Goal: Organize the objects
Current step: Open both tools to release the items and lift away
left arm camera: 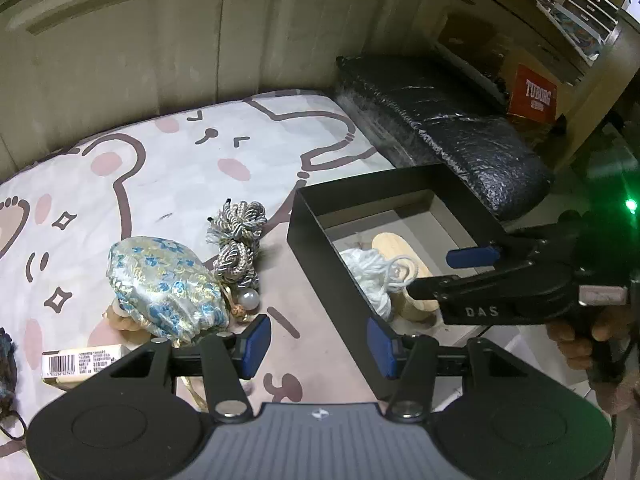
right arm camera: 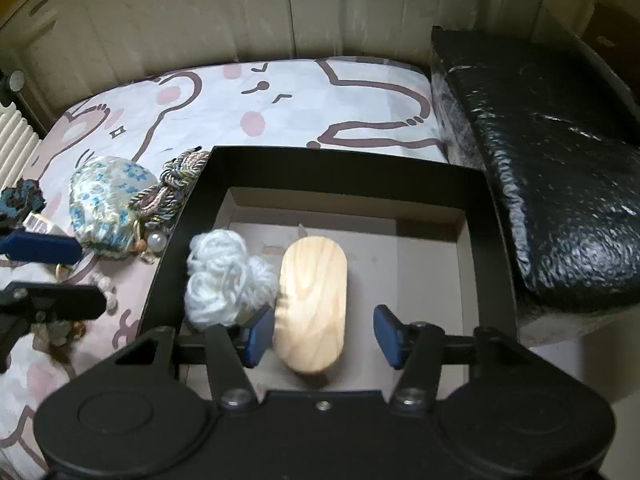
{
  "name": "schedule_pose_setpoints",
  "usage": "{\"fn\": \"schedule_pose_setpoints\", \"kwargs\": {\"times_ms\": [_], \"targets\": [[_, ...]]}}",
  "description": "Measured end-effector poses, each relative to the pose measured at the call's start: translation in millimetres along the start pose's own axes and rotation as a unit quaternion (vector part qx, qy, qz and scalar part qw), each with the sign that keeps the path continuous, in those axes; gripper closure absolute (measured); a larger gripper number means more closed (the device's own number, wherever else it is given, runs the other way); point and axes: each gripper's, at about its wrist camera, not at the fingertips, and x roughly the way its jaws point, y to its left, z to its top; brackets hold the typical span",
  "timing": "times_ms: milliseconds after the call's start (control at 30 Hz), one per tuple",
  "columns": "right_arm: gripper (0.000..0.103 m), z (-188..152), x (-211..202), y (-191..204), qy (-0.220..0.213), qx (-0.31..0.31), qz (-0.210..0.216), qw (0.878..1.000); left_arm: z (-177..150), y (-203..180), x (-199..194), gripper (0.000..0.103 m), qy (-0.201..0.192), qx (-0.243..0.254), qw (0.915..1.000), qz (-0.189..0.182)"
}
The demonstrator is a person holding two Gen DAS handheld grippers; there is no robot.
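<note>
The left claw is open and empty, its right pad beside the black box's wall. Left of it lie a floral pouch and knotted cord. The right claw hangs open inside the box, the wooden block between its pads, ungripped; white yarn sits just left.

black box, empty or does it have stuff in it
Not empty. The open black box holds a white yarn bundle and an oval wooden block on its floor.
</note>
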Motion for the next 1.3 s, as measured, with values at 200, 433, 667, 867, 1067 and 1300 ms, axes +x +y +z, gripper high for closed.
{"fn": "schedule_pose_setpoints", "kwargs": {"times_ms": [200,433,667,867,1067,1300], "targets": [[0.050,-7.8,-12.8,0.0,-0.006,0.013,-0.002,1.000,0.8,-3.2,-4.8,0.049,0.000,0.003,1.0000,0.006],[0.050,-9.0,-42.8,-0.4,-0.038,0.036,-0.004,0.999,2.6,-6.7,-14.9,0.049,-0.002,0.004,0.9999,0.014],[0.048,-7.9,-75.8,3.6,-0.066,0.055,-0.014,0.996,3.5,-7.6,-30.2,0.048,-0.007,-0.003,0.9998,0.021],[0.046,-11.6,-91.7,5.5,-0.074,0.069,-0.028,0.994,2.2,-8.7,-43.1,0.047,-0.013,-0.003,0.9994,0.031],[0.040,-18.4,-105.5,5.7,-0.082,0.084,-0.039,0.992,-1.2,-9.3,-56.2,0.038,-0.022,-0.002,0.9988,0.045],[0.022,-26.2,-124.6,9.2,-0.099,0.091,-0.054,0.989,-5.7,-11.3,-69.4,0.014,-0.036,0.000,0.9976,0.059]]}}
